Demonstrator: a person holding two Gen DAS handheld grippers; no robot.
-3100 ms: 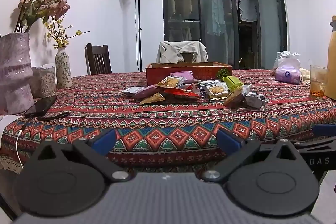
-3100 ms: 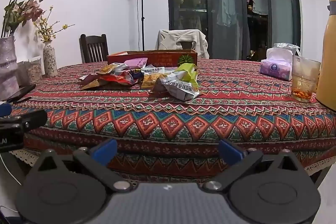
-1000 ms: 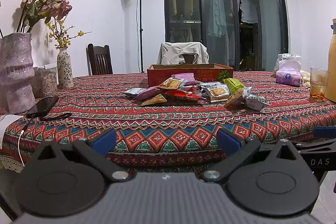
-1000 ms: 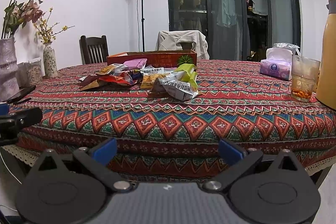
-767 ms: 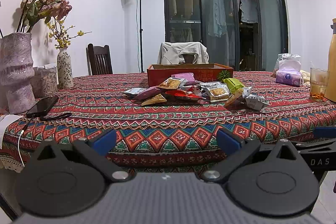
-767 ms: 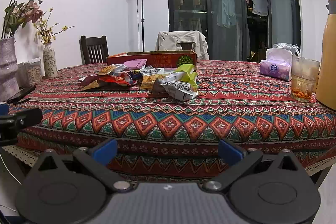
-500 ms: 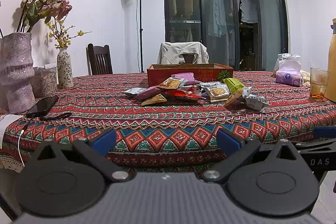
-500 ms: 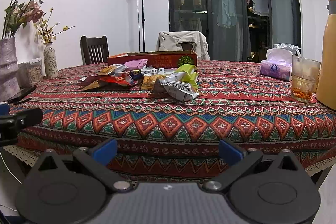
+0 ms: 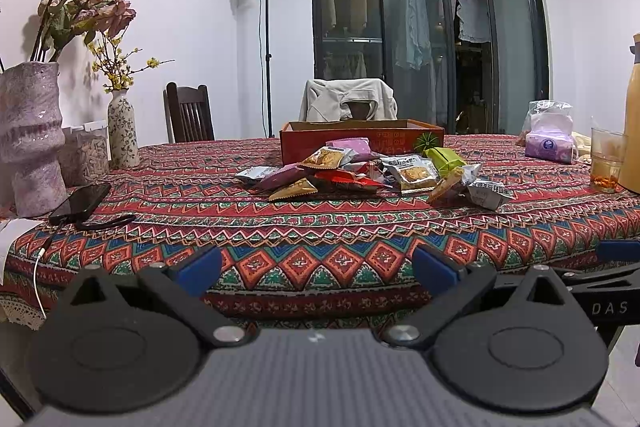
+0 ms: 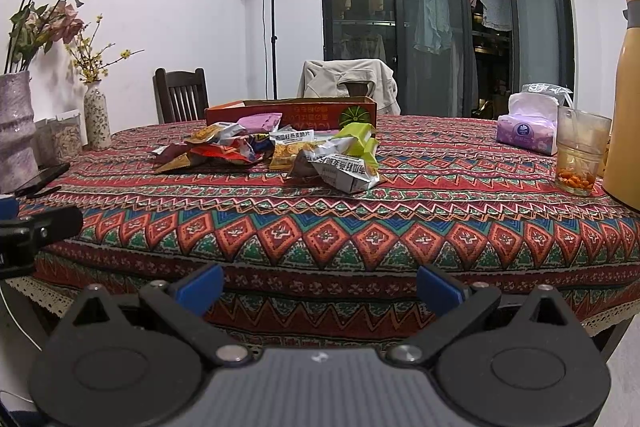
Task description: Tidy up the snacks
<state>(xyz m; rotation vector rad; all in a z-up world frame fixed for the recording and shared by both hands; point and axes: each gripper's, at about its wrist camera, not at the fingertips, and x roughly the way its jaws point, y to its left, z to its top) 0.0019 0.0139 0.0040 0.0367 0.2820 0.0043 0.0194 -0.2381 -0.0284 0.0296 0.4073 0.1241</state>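
Both grippers, left gripper [image 9: 316,267] and right gripper [image 10: 320,285], gape wide and empty at the bench edge; the snack packets [image 10: 280,147] lie well ahead, nearer the right.

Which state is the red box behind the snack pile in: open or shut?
Open: the red box has no lid, and its inner walls show. Its contents cannot be seen.

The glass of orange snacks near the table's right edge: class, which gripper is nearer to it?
Right. The right gripper sits just off the table edge with the glass ahead to its right; the left gripper is further left.
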